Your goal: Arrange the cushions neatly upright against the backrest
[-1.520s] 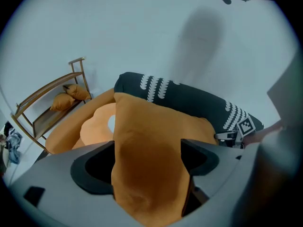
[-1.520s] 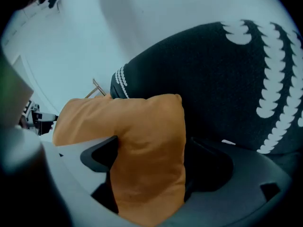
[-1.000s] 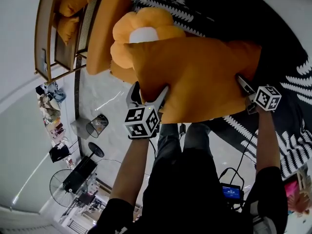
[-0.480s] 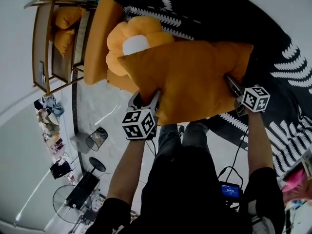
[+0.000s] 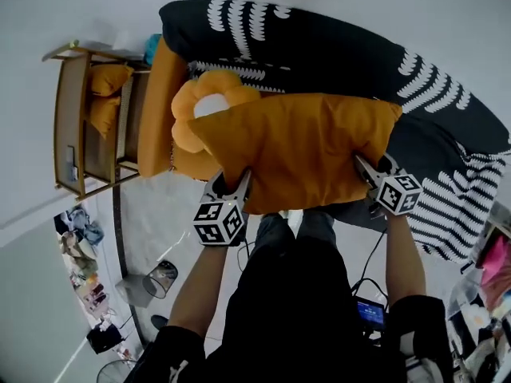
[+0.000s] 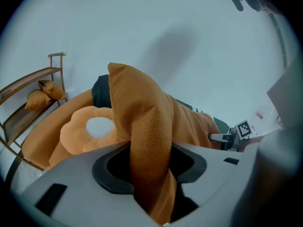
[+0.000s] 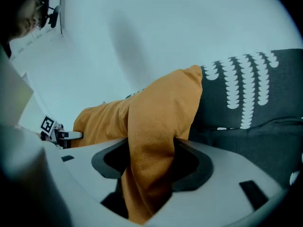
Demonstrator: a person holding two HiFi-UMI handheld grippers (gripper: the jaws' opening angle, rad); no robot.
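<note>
The left gripper [image 5: 233, 183] and right gripper [image 5: 366, 168] were closing their jaws on the orange cushion [image 5: 299, 146], pinching its 7 and 4 o'clock corners. It hung over the dark patterned sofa [image 5: 343, 50], touching a flower-shaped cushion [image 5: 209, 106] at 10 o'clock

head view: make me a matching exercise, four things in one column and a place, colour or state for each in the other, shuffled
Things:
1. rectangular orange cushion
2. flower-shaped cushion
3. small orange cushions
4. sofa

Place, colour or state:
a. on the wooden shelf
b. black with a white leaf print
c. held up by its two near corners
d. orange petals round a white centre

Pairs: 1-c, 2-d, 3-a, 4-b
</note>
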